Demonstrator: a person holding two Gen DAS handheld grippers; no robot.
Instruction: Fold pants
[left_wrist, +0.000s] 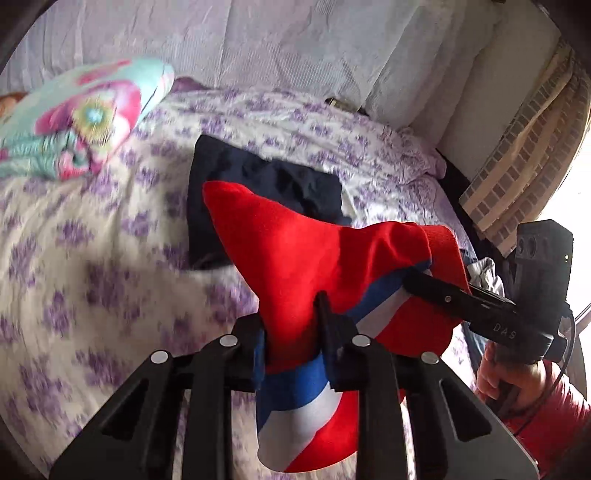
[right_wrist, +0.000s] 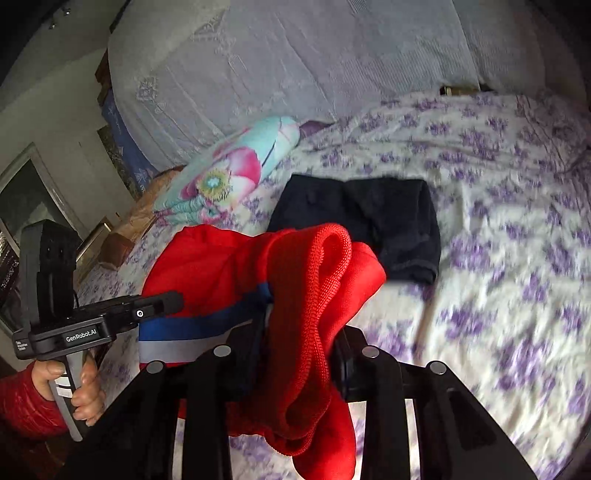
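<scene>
The red pants (left_wrist: 295, 243) with a blue and white side stripe hang lifted above the bed, held by both grippers. My left gripper (left_wrist: 291, 332) is shut on the striped red fabric; it also shows in the right wrist view (right_wrist: 173, 301). My right gripper (right_wrist: 299, 343) is shut on the ribbed red waistband (right_wrist: 314, 280); it shows in the left wrist view (left_wrist: 417, 282) at the right, gripping the pants' edge. The lower part of the pants is hidden behind the gripper bodies.
A folded dark navy garment (left_wrist: 266, 192) (right_wrist: 369, 218) lies on the purple-flowered bedsheet (right_wrist: 498, 229) just beyond the pants. A colourful floral pillow (left_wrist: 85, 114) (right_wrist: 229, 170) lies at the left. Pale pillows (right_wrist: 295, 66) stand at the headboard. The bed's edge and a checked cloth (left_wrist: 524, 147) are at the right.
</scene>
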